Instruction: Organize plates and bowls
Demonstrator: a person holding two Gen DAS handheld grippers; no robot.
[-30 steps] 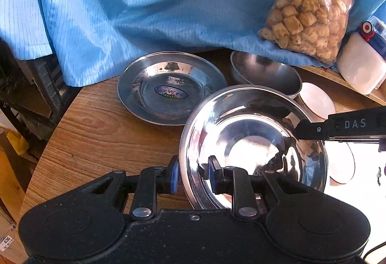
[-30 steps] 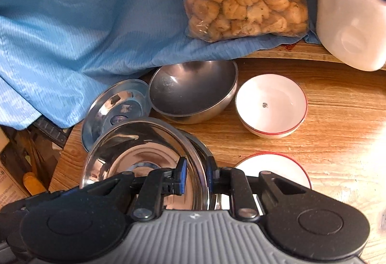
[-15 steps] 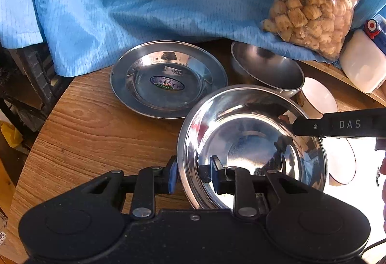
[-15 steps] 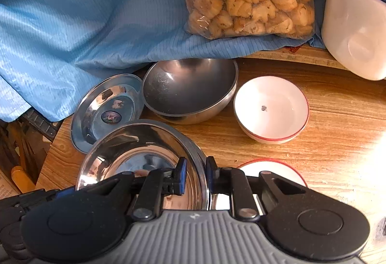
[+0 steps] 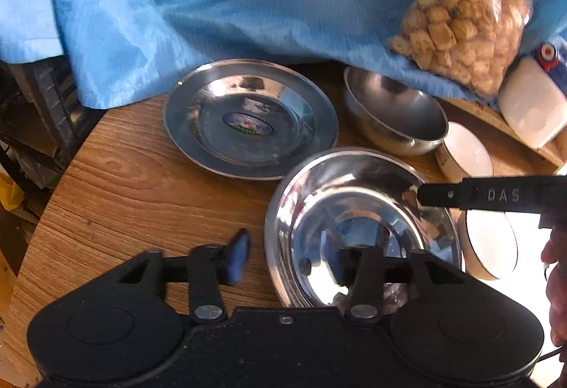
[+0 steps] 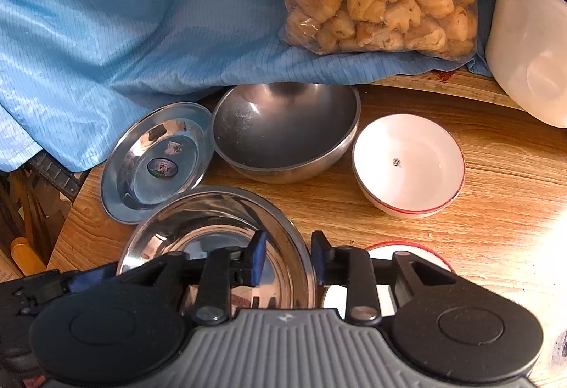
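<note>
two steel plates point(image 5: 248, 120) point(image 5: 361, 221), steel bowl point(image 6: 283, 125): empty.

The left gripper point(image 5: 283, 255) has a matte black housing with two round raised discs flanking a central screw, silver rivets on its black finger arms, and blue pads point(image 5: 238, 257) on the fingers. The right gripper point(image 6: 287, 258) has the same black discs and rivets but a grey ribbed centre panel bearing a small star mark. Seen beside the left gripper, the right gripper's black finger carries the white letters "DAS".
</note>
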